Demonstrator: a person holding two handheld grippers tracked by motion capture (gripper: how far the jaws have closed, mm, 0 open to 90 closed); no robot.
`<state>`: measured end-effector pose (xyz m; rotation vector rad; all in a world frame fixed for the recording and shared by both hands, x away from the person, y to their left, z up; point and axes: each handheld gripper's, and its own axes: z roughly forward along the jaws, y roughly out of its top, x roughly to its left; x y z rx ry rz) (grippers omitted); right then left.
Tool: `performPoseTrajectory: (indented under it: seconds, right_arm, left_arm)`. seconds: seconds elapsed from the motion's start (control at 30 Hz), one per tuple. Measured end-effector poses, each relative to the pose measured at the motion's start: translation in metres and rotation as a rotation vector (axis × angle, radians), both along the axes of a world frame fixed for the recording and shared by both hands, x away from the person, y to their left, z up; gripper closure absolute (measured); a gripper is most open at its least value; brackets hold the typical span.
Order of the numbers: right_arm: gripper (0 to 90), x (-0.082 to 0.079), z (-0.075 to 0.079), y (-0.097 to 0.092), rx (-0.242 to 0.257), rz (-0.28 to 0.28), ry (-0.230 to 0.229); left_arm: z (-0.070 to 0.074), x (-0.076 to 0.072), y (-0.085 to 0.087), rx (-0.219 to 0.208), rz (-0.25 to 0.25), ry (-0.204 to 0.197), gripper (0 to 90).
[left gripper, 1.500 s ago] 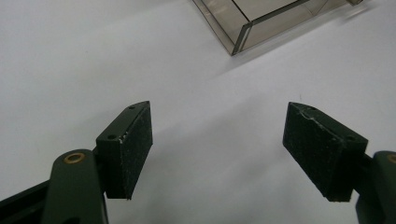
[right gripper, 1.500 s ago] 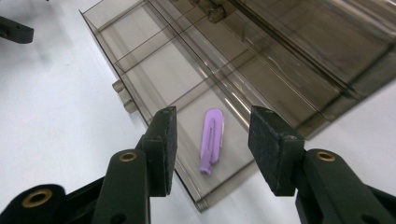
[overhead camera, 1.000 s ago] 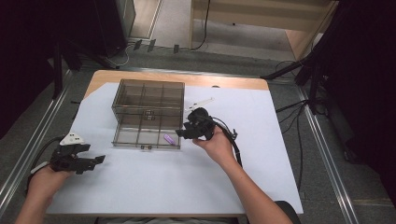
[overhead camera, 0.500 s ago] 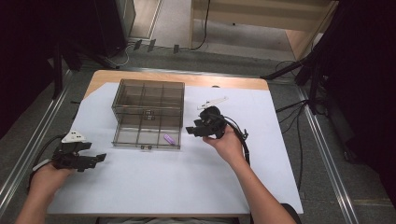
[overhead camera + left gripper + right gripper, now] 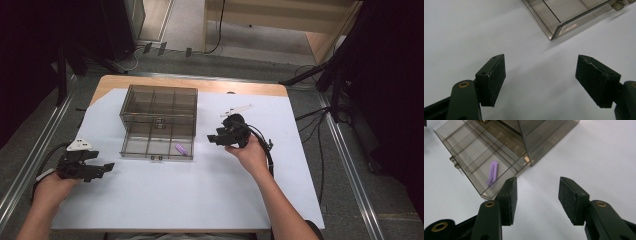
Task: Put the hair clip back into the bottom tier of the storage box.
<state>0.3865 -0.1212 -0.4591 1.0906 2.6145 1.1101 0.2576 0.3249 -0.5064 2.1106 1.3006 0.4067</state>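
Purple clip [image 5: 492, 172] beside right claw [image 5: 537, 200]

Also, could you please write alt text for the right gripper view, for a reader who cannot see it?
A purple clip lies in a corner compartment of a smoky clear drawer pulled out of its box on white paper. The right gripper has open, empty jaws above the paper, just outside the drawer's near corner.

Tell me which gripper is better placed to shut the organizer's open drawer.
Right. The right gripper hangs open just beside the drawer holding the purple clip; the left gripper sits farther off.
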Motion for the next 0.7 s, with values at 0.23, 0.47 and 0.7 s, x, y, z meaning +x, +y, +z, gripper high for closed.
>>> performPoseTrajectory:
  seconds: [0.23,0.47,0.7]
  right_arm:
    - [50.6,0.0015,-0.0022,-0.0038,0.001,-0.007,0.001]
    - [50.8,0.0027,-0.0027,-0.0064,-0.002,-0.012,0.004]
    - [50.8,0.0046,-0.0044,-0.0086,0.000,-0.015,0.001]
  left_arm:
    - [-0.0001,0.0006,0.0008,0.000,0.001,-0.001,25.0]
    - [-0.0001,0.0006,0.0011,-0.004,0.002,0.000,25.0]
    - [-0.0001,0.0009,0.0008,-0.005,0.002,-0.001,25.0]
